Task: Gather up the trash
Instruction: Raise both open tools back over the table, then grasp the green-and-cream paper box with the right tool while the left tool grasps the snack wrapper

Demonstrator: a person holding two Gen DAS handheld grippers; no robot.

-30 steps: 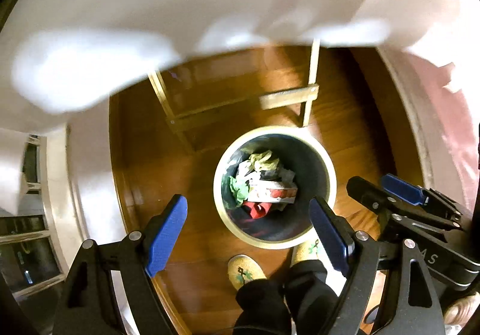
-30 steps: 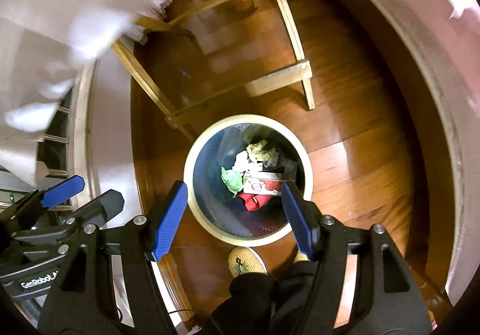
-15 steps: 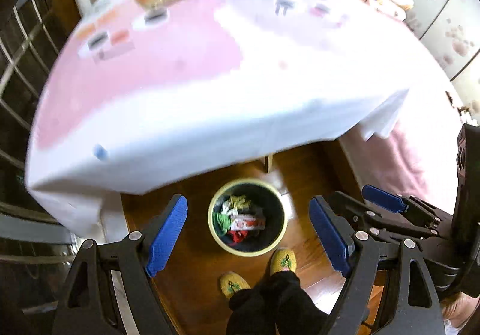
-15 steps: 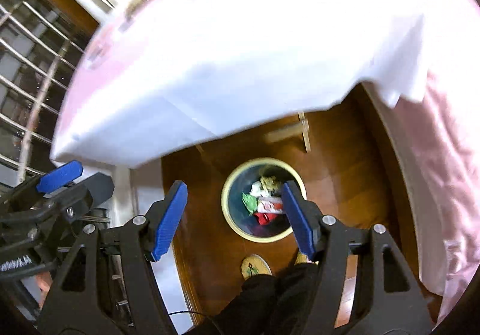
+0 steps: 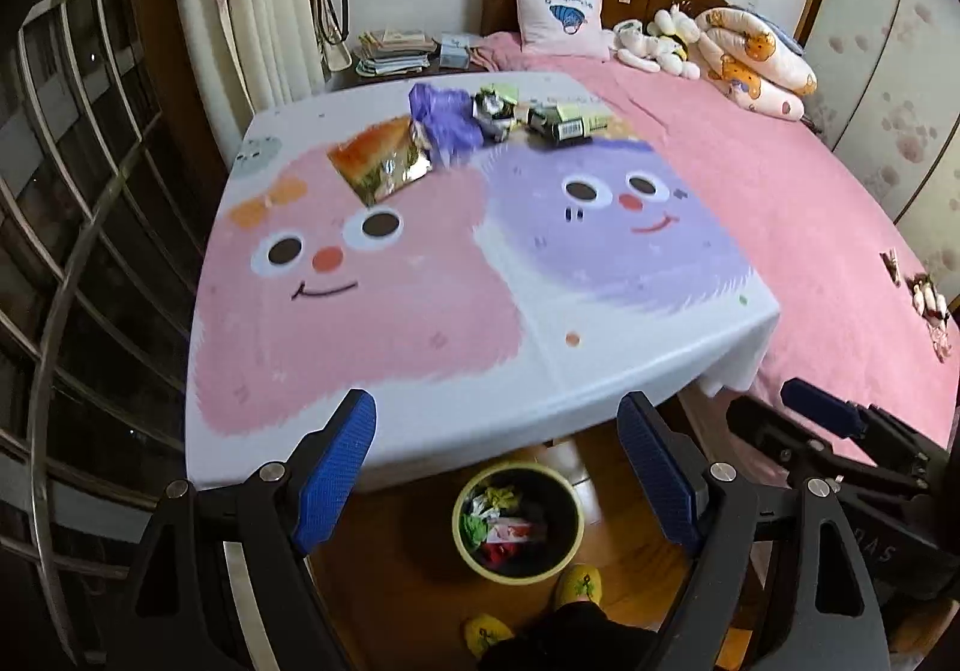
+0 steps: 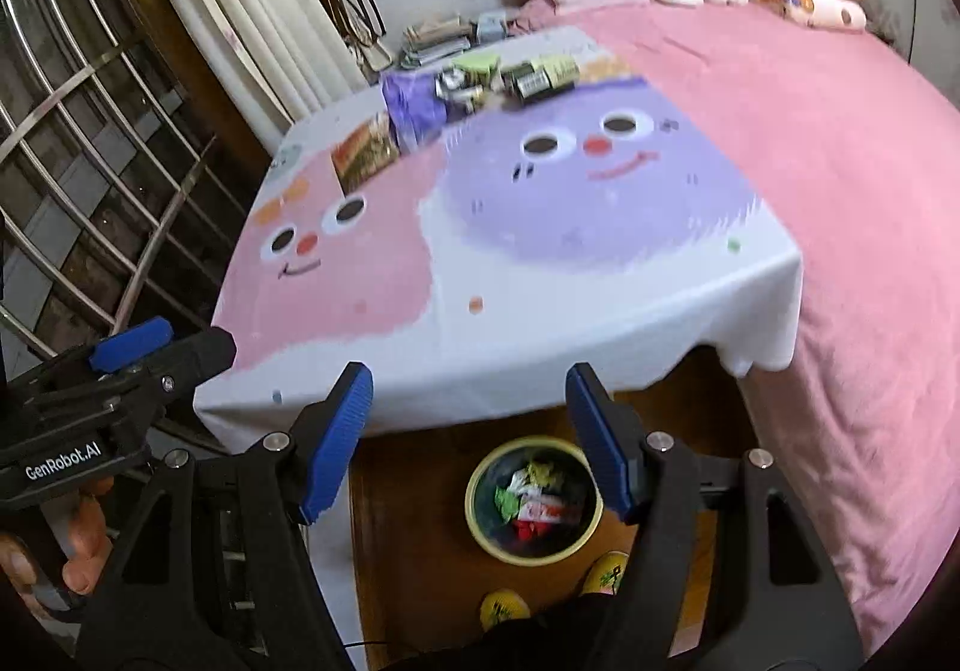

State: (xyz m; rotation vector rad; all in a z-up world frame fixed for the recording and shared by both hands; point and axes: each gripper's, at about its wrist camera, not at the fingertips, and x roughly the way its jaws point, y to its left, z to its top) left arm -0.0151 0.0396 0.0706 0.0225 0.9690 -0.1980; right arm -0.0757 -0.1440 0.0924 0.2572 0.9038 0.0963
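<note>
On floor below table [image 5: 600, 371]: bin [image 5: 517, 524] holding wrappers. At far table edge: trash pile [image 5: 480, 116]. Left gripper [image 5: 498, 467] and right gripper [image 6: 471, 437] released, nothing between pads.

We read "GenRobot.AI" on the left gripper [image 6: 138, 371] body at eight o'clock; other print was too blurred.
</note>
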